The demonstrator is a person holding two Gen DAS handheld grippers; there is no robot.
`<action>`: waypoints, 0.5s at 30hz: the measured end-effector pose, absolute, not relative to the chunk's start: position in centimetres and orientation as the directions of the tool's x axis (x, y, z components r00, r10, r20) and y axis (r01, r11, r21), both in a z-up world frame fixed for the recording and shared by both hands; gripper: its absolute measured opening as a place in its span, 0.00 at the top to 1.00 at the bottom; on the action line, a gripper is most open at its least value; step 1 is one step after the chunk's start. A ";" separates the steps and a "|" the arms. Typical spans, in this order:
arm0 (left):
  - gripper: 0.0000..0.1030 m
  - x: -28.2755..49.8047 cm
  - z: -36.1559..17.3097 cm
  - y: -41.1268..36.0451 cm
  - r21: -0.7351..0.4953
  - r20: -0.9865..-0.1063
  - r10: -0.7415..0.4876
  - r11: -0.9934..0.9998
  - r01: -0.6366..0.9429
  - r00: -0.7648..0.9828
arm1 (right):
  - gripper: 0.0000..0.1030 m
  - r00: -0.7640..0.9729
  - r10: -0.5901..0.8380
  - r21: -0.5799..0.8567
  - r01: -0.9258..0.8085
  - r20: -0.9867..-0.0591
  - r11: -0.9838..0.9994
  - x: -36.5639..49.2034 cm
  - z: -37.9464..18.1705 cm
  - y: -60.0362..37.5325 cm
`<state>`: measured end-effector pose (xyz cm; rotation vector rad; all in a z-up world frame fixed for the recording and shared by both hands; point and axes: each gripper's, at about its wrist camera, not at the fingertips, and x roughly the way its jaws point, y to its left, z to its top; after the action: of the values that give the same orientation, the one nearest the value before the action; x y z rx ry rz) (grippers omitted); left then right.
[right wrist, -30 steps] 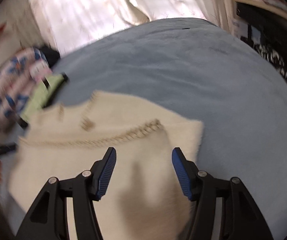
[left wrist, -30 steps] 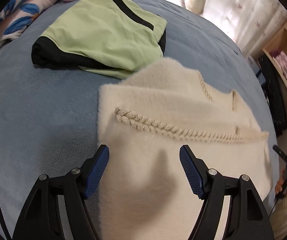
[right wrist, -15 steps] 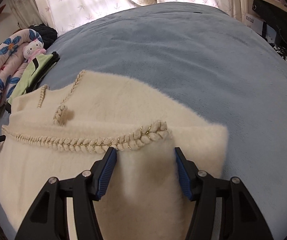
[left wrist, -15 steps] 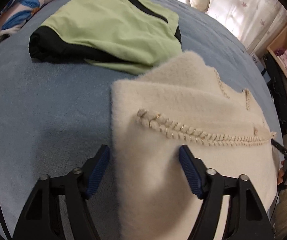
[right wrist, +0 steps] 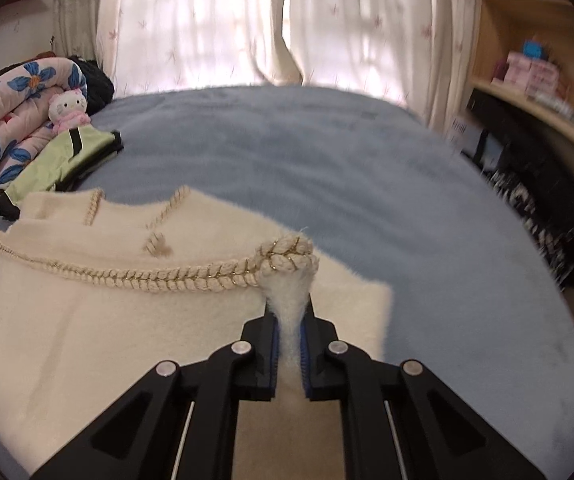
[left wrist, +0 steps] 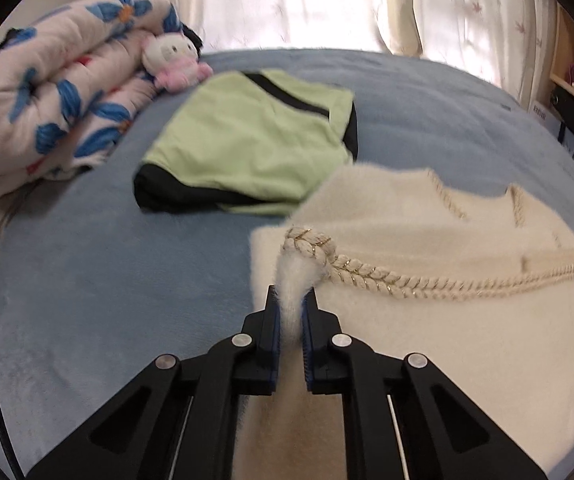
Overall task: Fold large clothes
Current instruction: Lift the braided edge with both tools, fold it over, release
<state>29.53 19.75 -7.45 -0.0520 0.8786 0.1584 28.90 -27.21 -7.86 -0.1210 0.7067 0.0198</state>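
1. Since the earlier frames both tongs have closed: the left tongs (left wrist: 291,304) and the right tongs (right wrist: 290,312), which stood wide over the cream sweater (left wrist: 427,320), now each pinch a tuft of its fuzzy cloth just below the braided trim (left wrist: 367,274), one at each end.
2. The sweater lies on the blue bed (left wrist: 87,280), partly folded, with the gripped edge raised a little off the layer beneath.
3. Holding both ends of the trimmed edge at once probably keeps it straight, so that it can be carried over as one even fold.
4. The green and black garment (left wrist: 255,140) lies already folded beyond the sweater, near the flowered quilt (left wrist: 47,92) and a plush toy (left wrist: 171,60), seemingly set aside as finished.
5. Writing shows only on a white box (right wrist: 461,132) and dark cloth (right wrist: 535,216) beside the bed; both are too blurred to read.
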 end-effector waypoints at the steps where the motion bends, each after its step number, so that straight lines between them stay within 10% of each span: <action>1: 0.94 29.2 -6.5 19.6 0.022 -0.758 0.125 0.986 -0.165 0.641 | 0.93 0.770 -0.023 -0.099 -0.052 -0.638 0.994 28.7 -7.2 -27.4; 15: 0.94 34.5 0.2 18.3 0.061 -0.630 0.216 0.971 -0.230 0.746 | 0.93 0.859 -0.094 -0.082 0.061 -0.504 0.995 32.2 -1.0 -28.7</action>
<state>34.46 18.33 0.22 -0.0213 0.6872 0.2442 32.15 -28.70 -1.04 -0.0633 0.5321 -0.0819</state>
